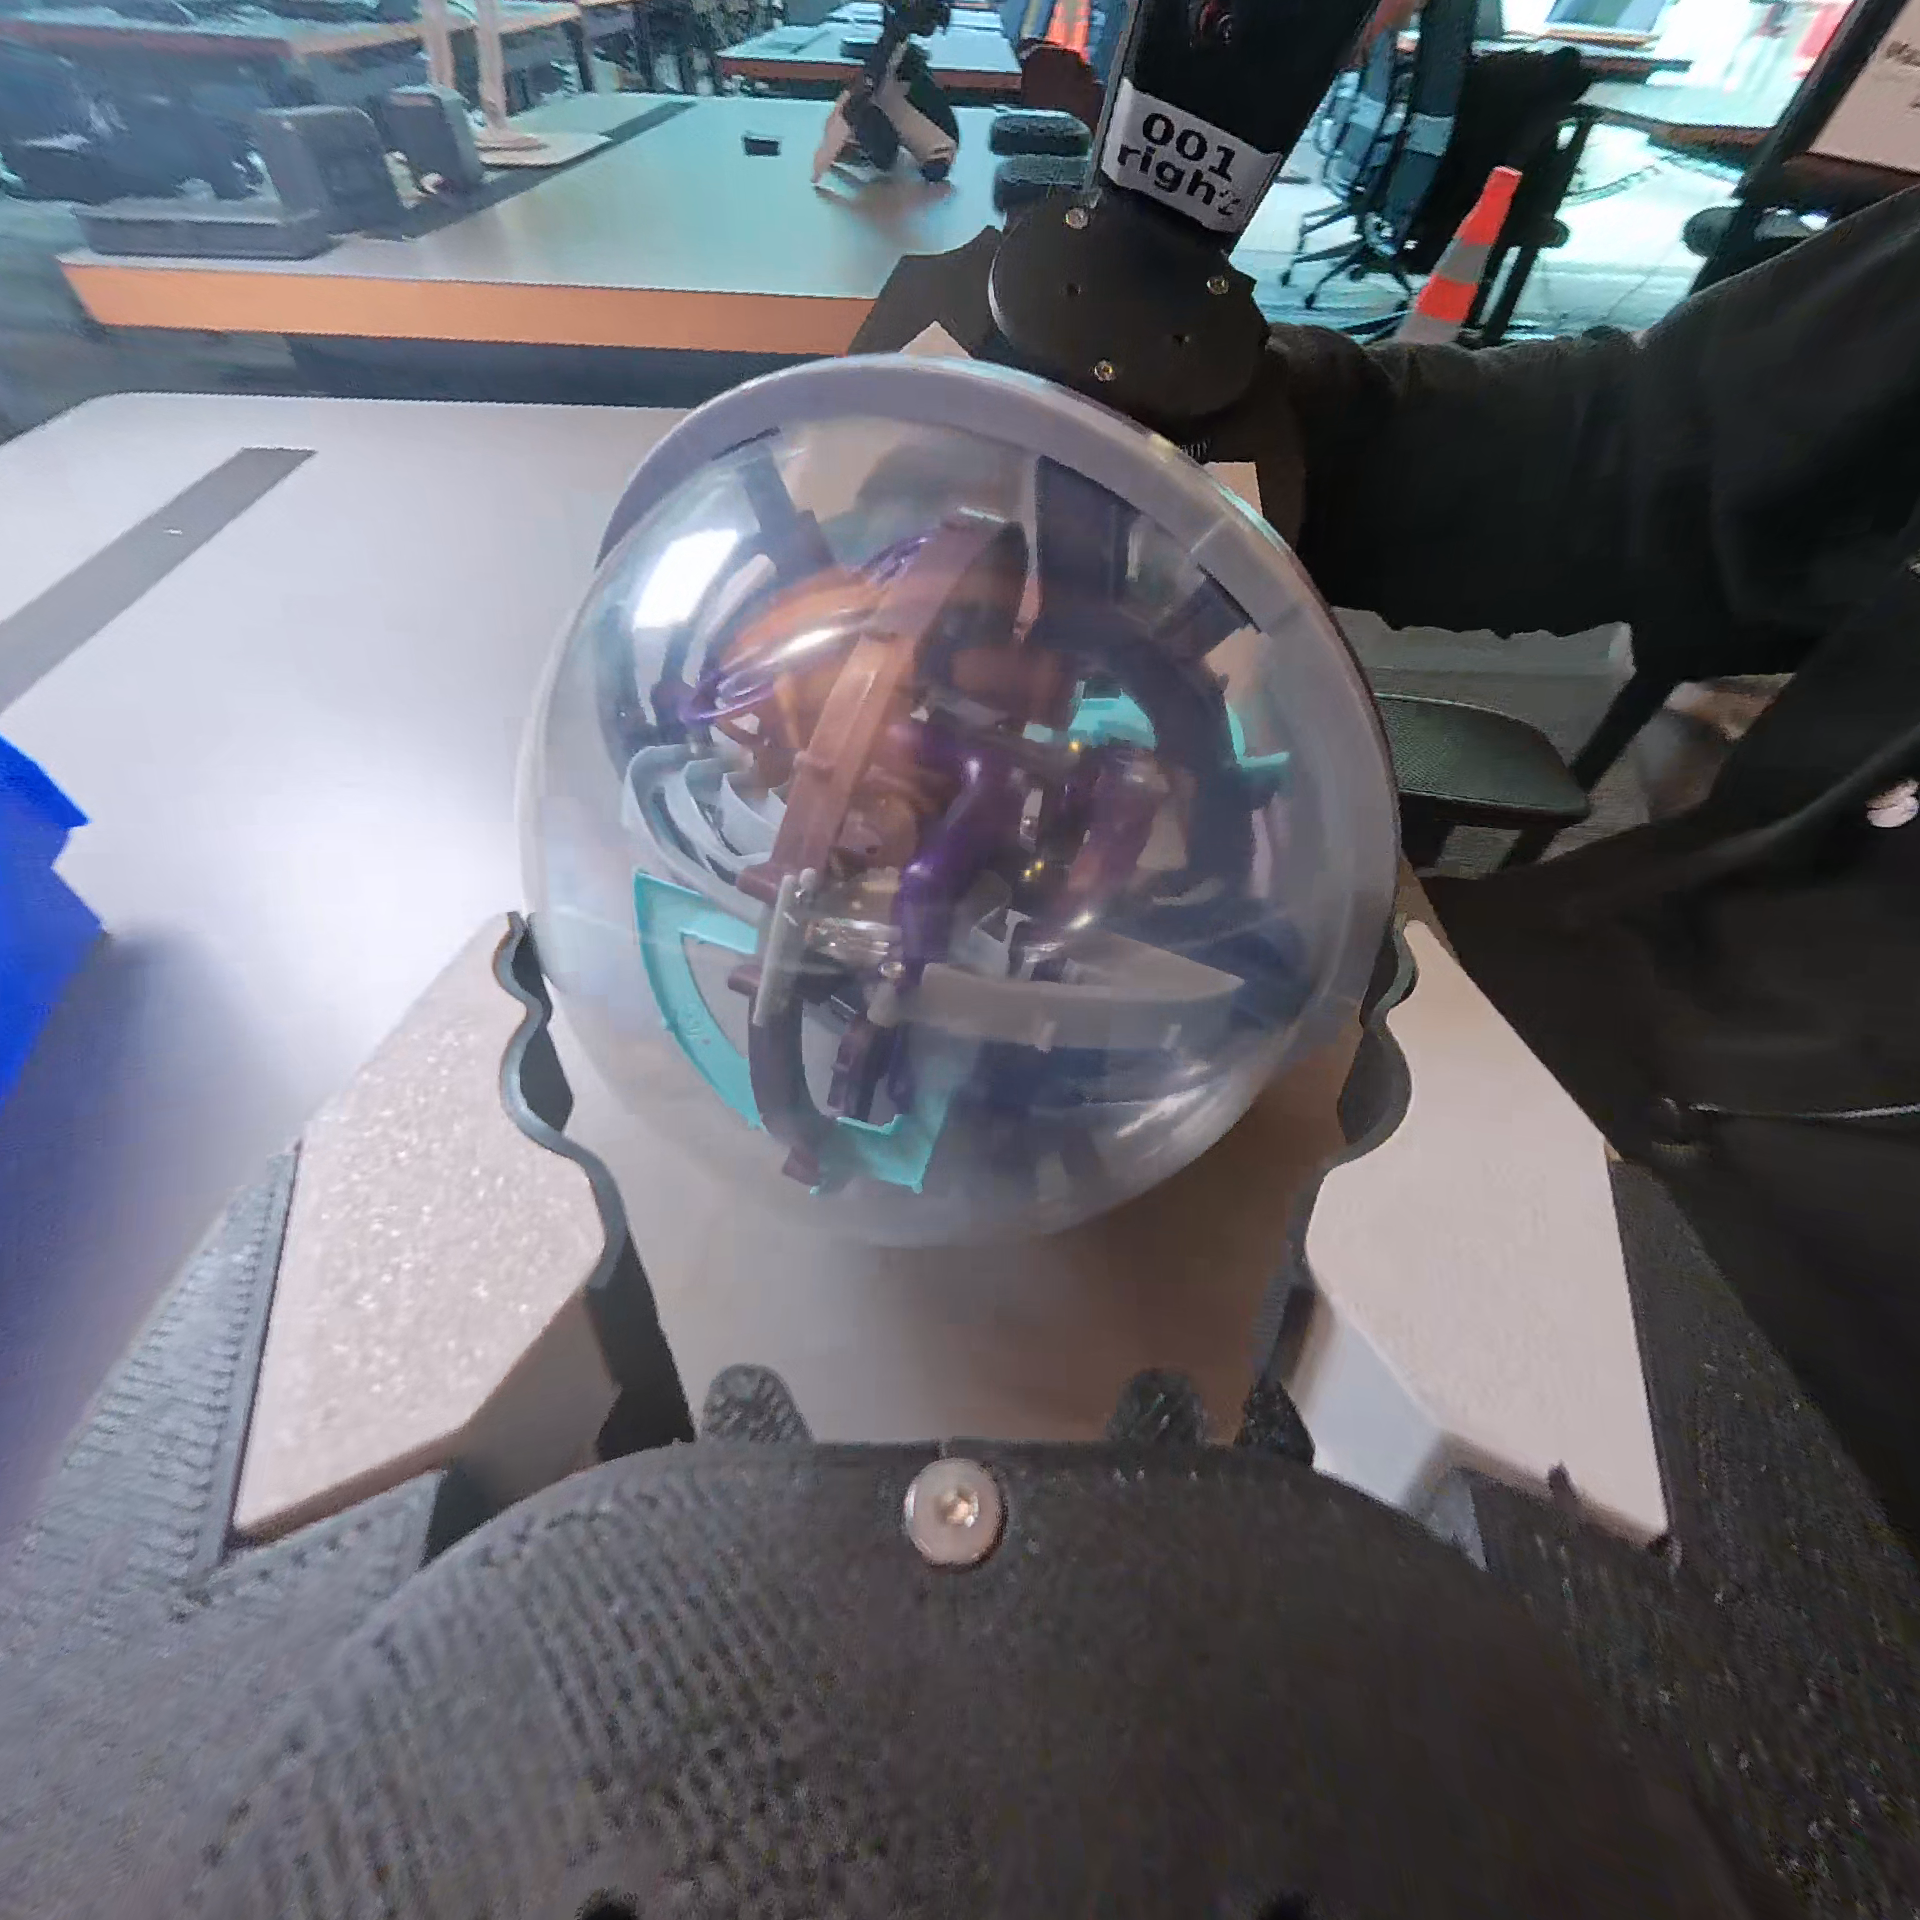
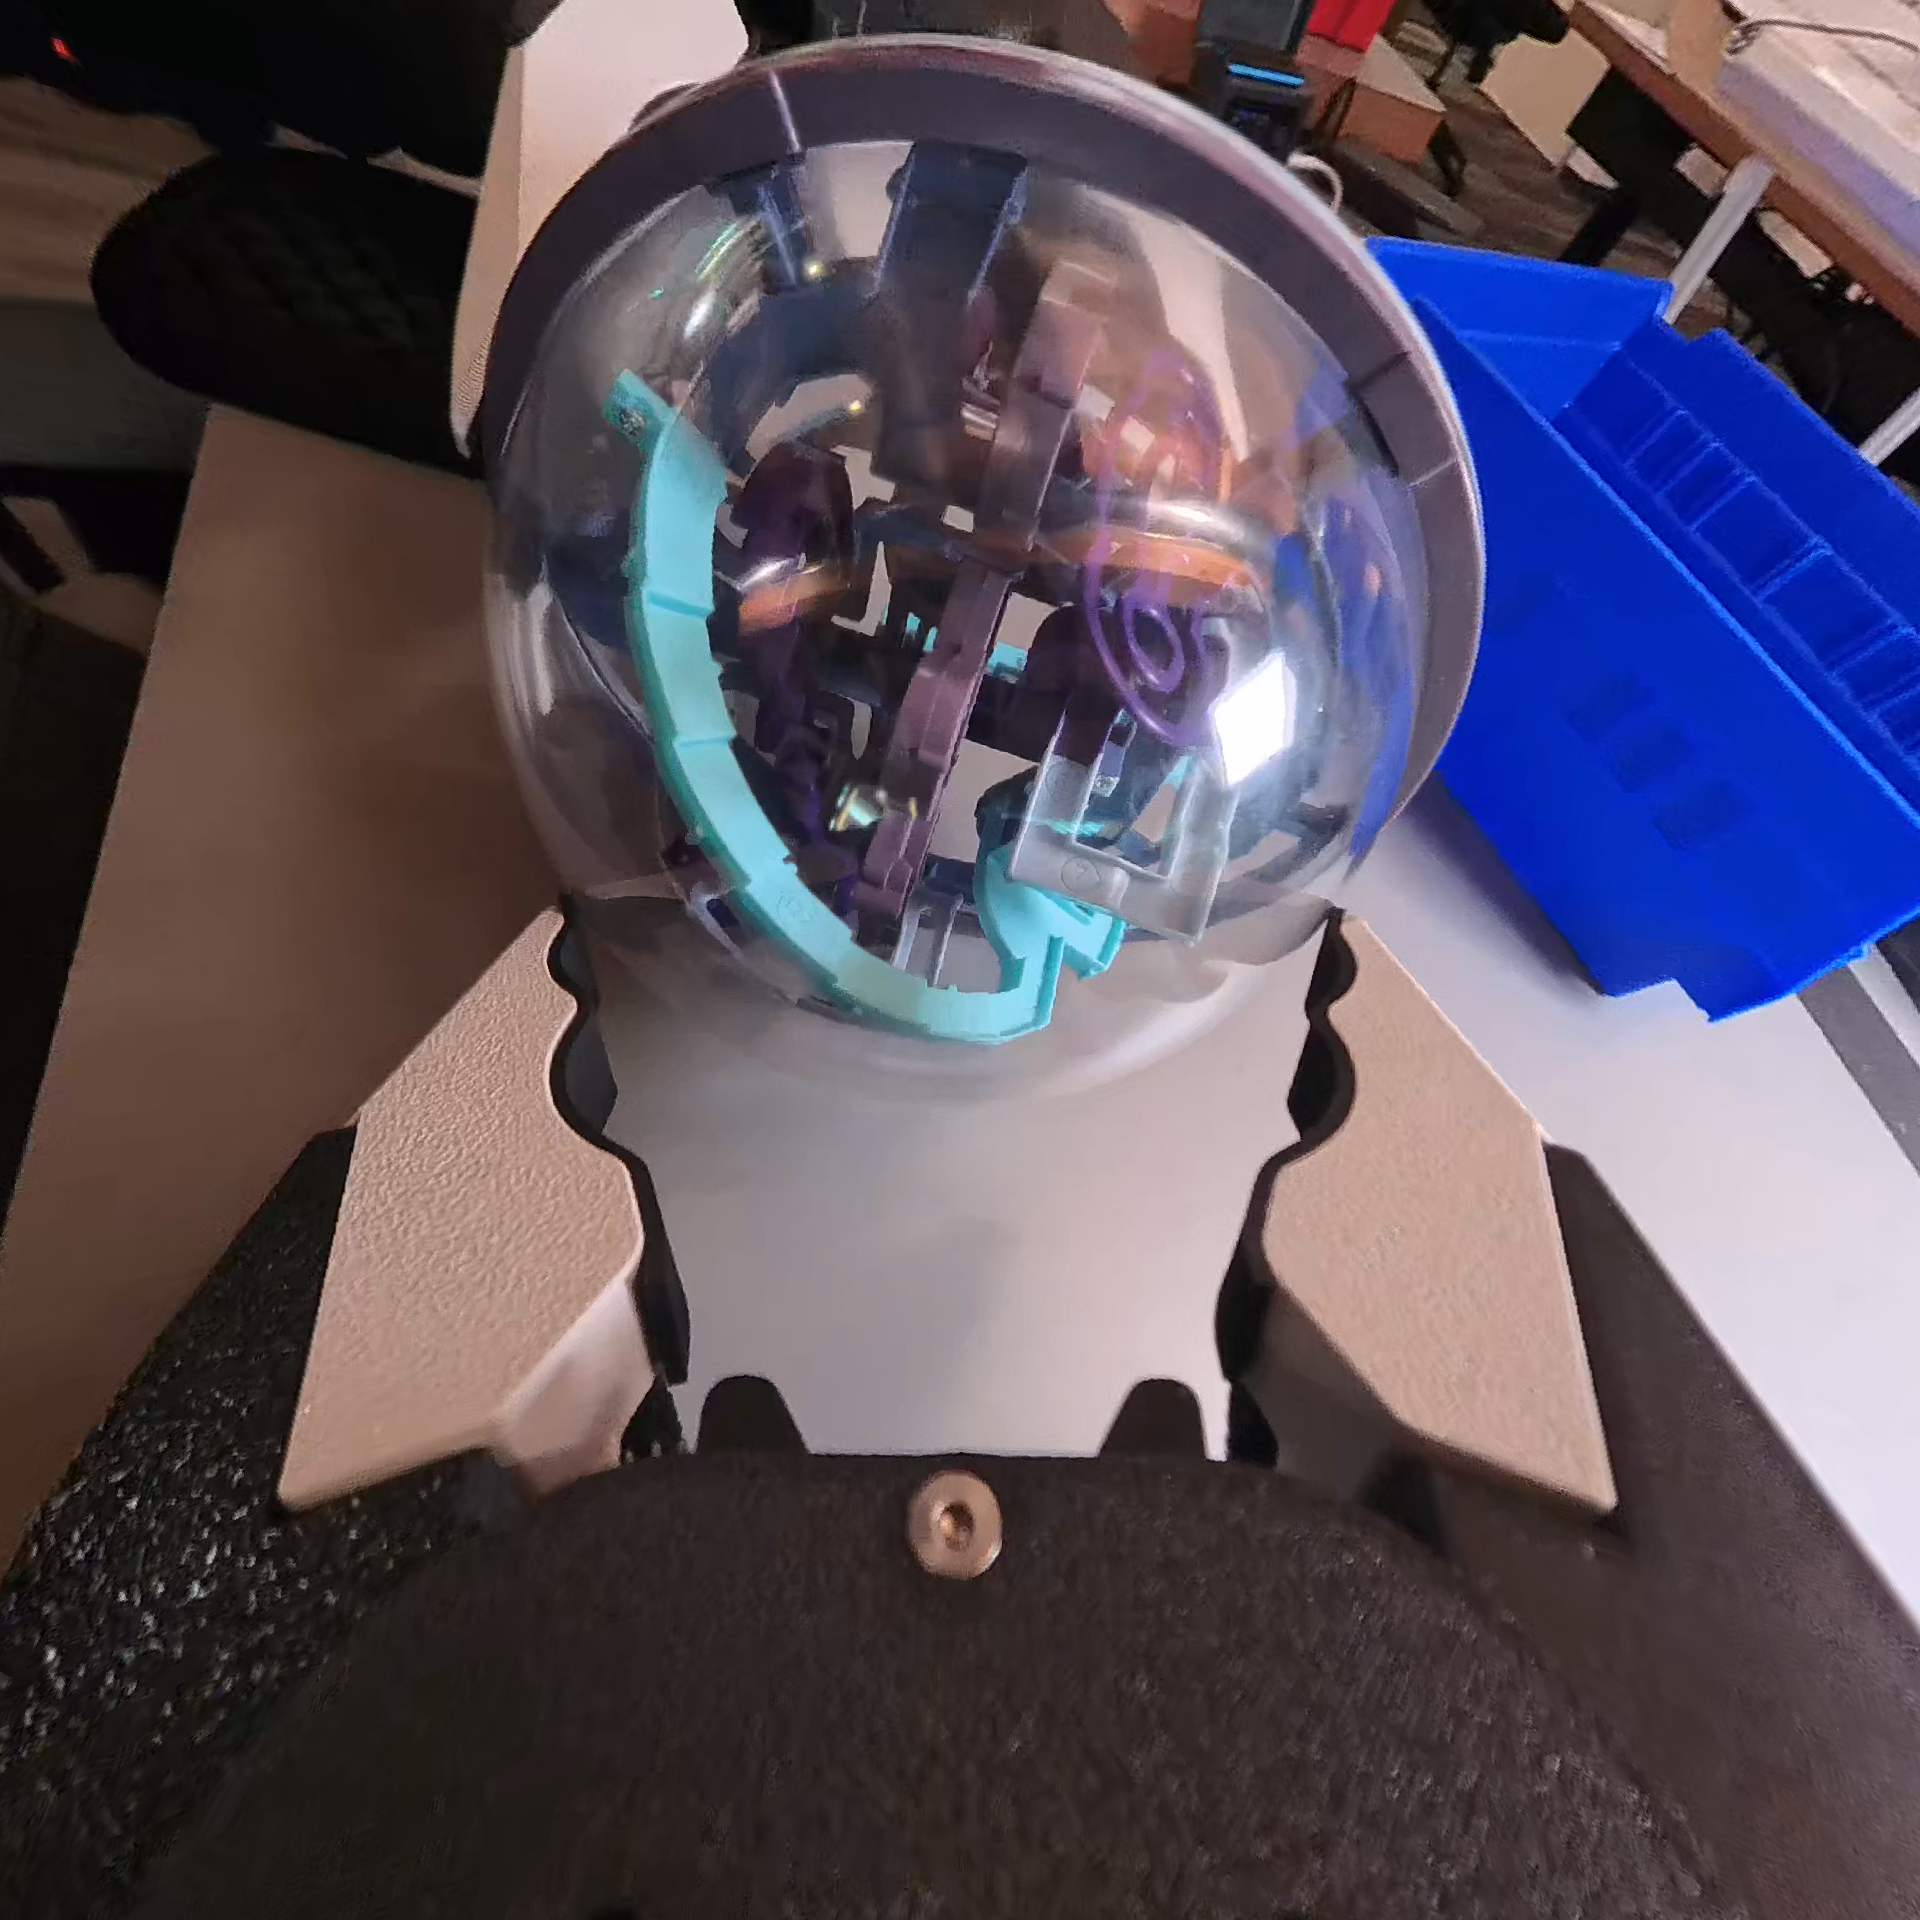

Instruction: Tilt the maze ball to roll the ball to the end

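Observation:
The maze ball (image 1: 956,790) is a clear plastic sphere with a grey rim, holding teal, purple, orange and grey tracks. In the left wrist view it sits between my left gripper's (image 1: 956,935) fingertips, and both pads (image 1: 525,966) press on its sides. My right gripper's body (image 1: 1132,301) shows behind the ball at the top right. In the right wrist view the maze ball (image 2: 956,582) fills the space between my right gripper's (image 2: 951,925) pads (image 2: 577,956), which touch its lower sides. I cannot pick out the small ball inside.
The light table (image 1: 312,675) lies under the ball and also shows in the right wrist view (image 2: 312,727). A blue bin (image 2: 1662,623) stands close to the ball, seen at the left edge of the left wrist view (image 1: 31,883). A dark sleeve (image 1: 1662,468) and a chair (image 1: 1475,769) are at the right.

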{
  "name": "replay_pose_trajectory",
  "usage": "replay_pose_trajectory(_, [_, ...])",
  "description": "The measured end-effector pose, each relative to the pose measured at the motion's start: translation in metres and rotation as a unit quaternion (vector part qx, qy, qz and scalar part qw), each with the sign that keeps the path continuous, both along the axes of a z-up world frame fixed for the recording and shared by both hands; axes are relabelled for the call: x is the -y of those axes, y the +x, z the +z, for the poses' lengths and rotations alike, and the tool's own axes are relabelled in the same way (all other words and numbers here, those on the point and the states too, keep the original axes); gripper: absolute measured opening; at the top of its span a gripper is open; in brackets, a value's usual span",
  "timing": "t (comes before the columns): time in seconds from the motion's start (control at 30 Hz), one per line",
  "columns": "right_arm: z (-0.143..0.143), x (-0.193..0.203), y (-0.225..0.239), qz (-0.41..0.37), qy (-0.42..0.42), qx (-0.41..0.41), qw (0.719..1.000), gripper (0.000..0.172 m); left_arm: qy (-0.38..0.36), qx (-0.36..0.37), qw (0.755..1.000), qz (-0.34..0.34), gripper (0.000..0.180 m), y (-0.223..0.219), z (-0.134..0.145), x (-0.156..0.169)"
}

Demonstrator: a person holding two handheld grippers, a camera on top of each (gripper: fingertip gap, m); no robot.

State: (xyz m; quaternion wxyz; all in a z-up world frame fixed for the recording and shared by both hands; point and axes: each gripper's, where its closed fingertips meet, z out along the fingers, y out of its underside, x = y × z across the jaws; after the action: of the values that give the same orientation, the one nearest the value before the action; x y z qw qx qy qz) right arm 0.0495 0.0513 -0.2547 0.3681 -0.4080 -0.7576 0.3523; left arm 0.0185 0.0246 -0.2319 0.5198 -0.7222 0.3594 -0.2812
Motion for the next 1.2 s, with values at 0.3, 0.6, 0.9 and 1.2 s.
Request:
replay_pose_trajectory(0.3, [-0.004, -0.005, 0.002, 0.031, -0.008, 0.027, 0.999, 0.131, 0.035, 0.016, 0.996, 0.077, 0.15, 0.004, 0.003, -0.001])
replay_pose_trajectory(0.6, [0.001, -0.001, 0.017, -0.09, -0.051, 0.011, 0.995, 0.124, 0.046, 0.035, 0.989, 0.139, 0.149, -0.001, 0.002, 0.004])
replay_pose_trajectory(0.9, [-0.003, 0.025, 0.013, -0.222, -0.062, -0.053, 0.972, 0.13, 0.056, 0.038, 0.982, 0.179, 0.149, -0.003, 0.0, 0.01])
replay_pose_trajectory(1.2, [0.017, 0.021, 0.021, -0.12, -0.026, -0.054, 0.991, 0.119, 0.038, 0.045, 0.985, 0.165, 0.149, -0.007, -0.001, 0.006])
